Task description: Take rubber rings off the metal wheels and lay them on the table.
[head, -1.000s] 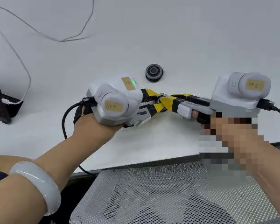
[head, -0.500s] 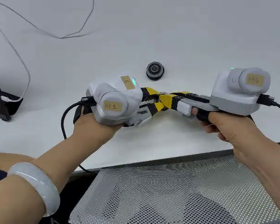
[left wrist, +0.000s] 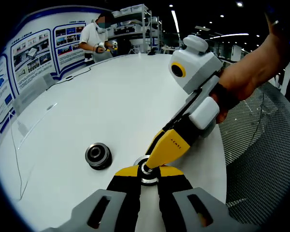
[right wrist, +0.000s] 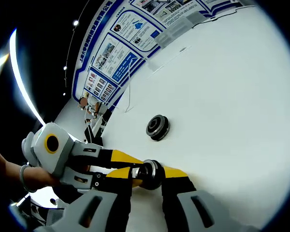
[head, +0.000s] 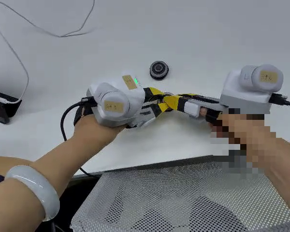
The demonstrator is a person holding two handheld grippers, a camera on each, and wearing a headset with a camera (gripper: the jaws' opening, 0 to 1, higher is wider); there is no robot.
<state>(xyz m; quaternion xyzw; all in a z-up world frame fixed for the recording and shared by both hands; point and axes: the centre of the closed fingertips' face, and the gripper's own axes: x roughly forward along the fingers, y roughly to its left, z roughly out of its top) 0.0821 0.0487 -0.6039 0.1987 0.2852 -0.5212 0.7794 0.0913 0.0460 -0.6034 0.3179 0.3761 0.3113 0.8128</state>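
Neither gripper had shifted against the other since a second earlier: we kept the left gripper (head: 162, 103) and the right gripper (head: 171, 101) tip to tip over the white counter (head: 217, 38), near its front edge. Our left gripper view showed the left fingers (left wrist: 127, 171) clenched on a small metal wheel (left wrist: 146, 170), and our right gripper view showed the right fingers (right wrist: 176, 173) clamped on that same wheel from the opposite side. A second wheel (head: 159, 69), its black rubber ring (head: 152, 70) on it, lay on the counter just beyond the fingertips, apart from both grippers.
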